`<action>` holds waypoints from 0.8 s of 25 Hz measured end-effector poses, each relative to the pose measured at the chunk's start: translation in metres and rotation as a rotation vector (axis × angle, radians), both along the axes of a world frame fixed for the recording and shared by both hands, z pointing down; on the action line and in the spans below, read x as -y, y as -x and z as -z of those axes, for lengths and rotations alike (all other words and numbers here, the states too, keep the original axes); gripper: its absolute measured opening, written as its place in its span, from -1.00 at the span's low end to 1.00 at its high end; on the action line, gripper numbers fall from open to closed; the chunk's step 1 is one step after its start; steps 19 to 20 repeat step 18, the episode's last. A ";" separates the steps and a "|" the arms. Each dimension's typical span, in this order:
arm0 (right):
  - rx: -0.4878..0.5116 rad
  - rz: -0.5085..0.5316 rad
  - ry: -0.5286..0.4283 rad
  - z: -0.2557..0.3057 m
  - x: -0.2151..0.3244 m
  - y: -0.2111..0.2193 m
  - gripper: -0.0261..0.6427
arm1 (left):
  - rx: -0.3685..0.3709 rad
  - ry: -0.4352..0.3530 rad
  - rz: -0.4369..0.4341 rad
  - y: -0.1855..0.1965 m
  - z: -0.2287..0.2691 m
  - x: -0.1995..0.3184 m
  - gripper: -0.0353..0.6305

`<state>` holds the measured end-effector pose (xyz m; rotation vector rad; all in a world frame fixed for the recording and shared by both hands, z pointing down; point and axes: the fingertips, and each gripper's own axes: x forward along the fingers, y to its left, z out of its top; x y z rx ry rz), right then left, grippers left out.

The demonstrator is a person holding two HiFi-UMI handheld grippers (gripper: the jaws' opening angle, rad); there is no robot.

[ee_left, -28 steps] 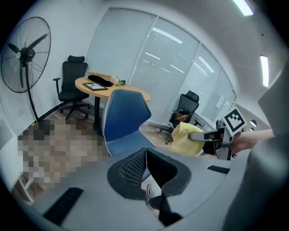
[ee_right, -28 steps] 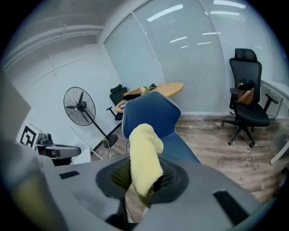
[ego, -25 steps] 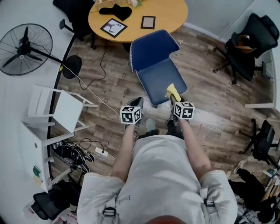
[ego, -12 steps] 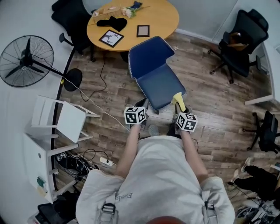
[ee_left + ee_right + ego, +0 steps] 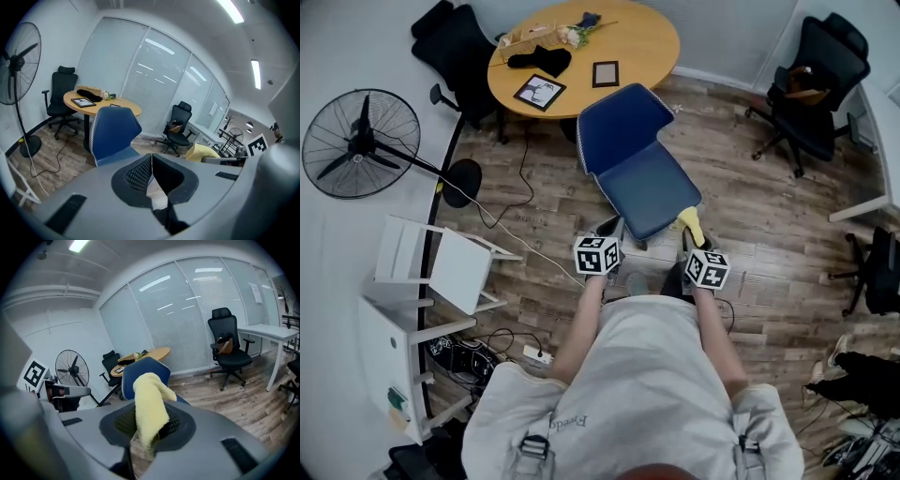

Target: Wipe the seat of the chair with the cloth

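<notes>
The blue chair (image 5: 630,141) stands in front of me, its seat (image 5: 645,190) facing me. My right gripper (image 5: 688,234) is shut on the yellow cloth (image 5: 690,223), which hangs just off the seat's front right corner. In the right gripper view the cloth (image 5: 150,408) droops over the shut jaws of the right gripper (image 5: 150,423), with the chair (image 5: 146,367) behind it. My left gripper (image 5: 609,229) is by the seat's front left corner, shut and holding nothing. The left gripper view shows the left gripper (image 5: 152,158), the chair (image 5: 112,133) ahead and the cloth (image 5: 202,152) at the right.
A round wooden table (image 5: 649,37) with picture frames and a black cloth stands behind the chair. A standing fan (image 5: 361,141) and a floor cable are to the left, a white chair (image 5: 441,267) nearer me. Black office chairs (image 5: 811,70) (image 5: 455,42) stand at the room's edges.
Both grippers have drawn back toward my body. The cloth has moved from the seat's front right part to just past its corner. The left gripper stays shut on nothing.
</notes>
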<state>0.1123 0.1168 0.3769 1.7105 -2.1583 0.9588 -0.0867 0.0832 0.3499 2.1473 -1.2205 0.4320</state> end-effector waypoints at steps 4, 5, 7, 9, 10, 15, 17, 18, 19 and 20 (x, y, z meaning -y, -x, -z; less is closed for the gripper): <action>-0.001 0.000 -0.005 0.001 -0.001 0.004 -0.70 | -0.008 -0.005 -0.002 0.002 0.002 -0.001 -0.81; -0.008 0.009 -0.006 0.001 -0.002 0.006 -0.70 | -0.009 -0.002 -0.001 0.003 0.002 -0.003 -0.81; -0.044 0.048 -0.014 0.002 -0.004 0.011 -0.70 | -0.015 0.003 0.006 0.004 0.002 -0.005 -0.81; -0.087 0.098 -0.028 0.004 -0.002 0.018 -0.70 | -0.021 0.003 0.018 0.005 0.001 -0.004 -0.81; -0.100 0.117 -0.035 0.005 -0.001 0.021 -0.70 | -0.020 0.004 0.021 0.006 0.000 -0.004 -0.81; -0.098 0.149 -0.056 0.012 0.000 0.024 -0.70 | -0.011 0.013 0.029 0.005 -0.001 -0.007 -0.81; -0.098 0.143 -0.066 0.015 -0.001 0.020 -0.70 | -0.015 0.013 0.024 0.001 0.000 -0.009 -0.81; -0.098 0.137 -0.070 0.016 -0.001 0.018 -0.70 | -0.016 0.013 0.021 -0.001 0.000 -0.010 -0.81; -0.098 0.137 -0.070 0.016 -0.001 0.018 -0.70 | -0.016 0.013 0.021 -0.001 0.000 -0.010 -0.81; -0.098 0.137 -0.070 0.016 -0.001 0.018 -0.70 | -0.016 0.013 0.021 -0.001 0.000 -0.010 -0.81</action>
